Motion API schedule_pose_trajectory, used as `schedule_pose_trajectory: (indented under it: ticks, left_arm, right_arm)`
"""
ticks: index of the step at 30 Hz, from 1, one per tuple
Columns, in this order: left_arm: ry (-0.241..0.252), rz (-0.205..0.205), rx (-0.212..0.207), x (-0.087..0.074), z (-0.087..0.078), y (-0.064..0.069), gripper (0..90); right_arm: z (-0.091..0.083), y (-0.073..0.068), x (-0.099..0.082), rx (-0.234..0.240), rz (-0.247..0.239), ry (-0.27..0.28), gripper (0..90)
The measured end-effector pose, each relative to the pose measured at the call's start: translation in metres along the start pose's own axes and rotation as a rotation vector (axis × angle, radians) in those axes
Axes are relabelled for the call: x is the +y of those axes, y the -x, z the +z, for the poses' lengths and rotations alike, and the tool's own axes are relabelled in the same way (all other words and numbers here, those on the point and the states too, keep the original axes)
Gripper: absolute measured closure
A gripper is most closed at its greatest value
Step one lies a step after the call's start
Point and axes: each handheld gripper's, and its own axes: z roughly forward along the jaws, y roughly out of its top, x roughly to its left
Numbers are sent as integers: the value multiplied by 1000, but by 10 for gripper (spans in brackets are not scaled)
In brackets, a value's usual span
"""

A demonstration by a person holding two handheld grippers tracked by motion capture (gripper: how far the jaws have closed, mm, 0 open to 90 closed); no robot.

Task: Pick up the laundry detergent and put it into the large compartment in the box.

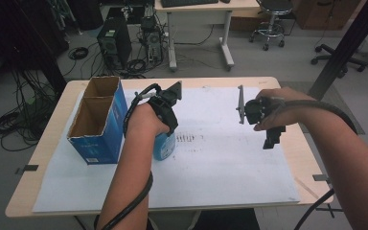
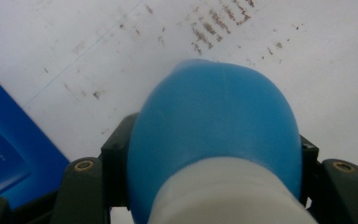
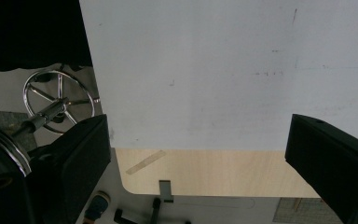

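Your left gripper [image 2: 205,186] has its two jaws clamped on the one blue bottle [image 2: 214,135], one jaw pressed against each side of the body just below the white band where the colour changes. In the left gripper view the bottle runs away from the camera, white part nearest, rounded blue end farthest, toward the paper. In the high view your left gripper [image 1: 168,125] comes down on the bottle [image 1: 165,146] from above, and the bottle stands on the white sheet [image 1: 230,163] with its long axis roughly up and down, close to the right of the blue box [image 1: 106,129]; whether bottle and box touch you cannot tell from here.

Your right gripper [image 3: 196,154] has its two jaws wide apart with nothing between them; past them lies bare white paper [image 3: 205,70], then the wooden table edge [image 3: 214,172]. In the high view your right gripper [image 1: 271,139] hovers over the right half of the sheet, well apart from the bottle.

Counting outward: one bottle, one blue box, two open compartments in that box, one behind the other. The box stands on the left side of the sheet, with its long axis running away from you. There is one white sheet, marked with dark smudges [image 1: 187,139] just right of the bottle, and one table [image 1: 52,143] under it all. Beyond the table stand one stool [image 1: 270,19] and one dark computer tower [image 1: 112,43]
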Motion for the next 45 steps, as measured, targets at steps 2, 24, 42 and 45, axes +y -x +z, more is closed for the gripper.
schedule_pose_trajectory:
  ticks: [2, 24, 42, 45]
  left_arm:
    - [6, -2, 1, 0, 0, 0, 382]
    - [-6, 8, 12, 0, -68, 3, 385]
    - [-5, -87, 24, -12, -145, -12, 386]
    - [-7, -104, 19, -14, -151, -16, 386]
  right_arm:
    - [1, 0, 0, 0, -5, 1, 65]
    - [-7, -1, -2, -11, -5, 1, 66]
    - [-14, 0, 0, -19, -13, 1, 67]
    - [-14, 0, -1, -15, -11, 0, 67]
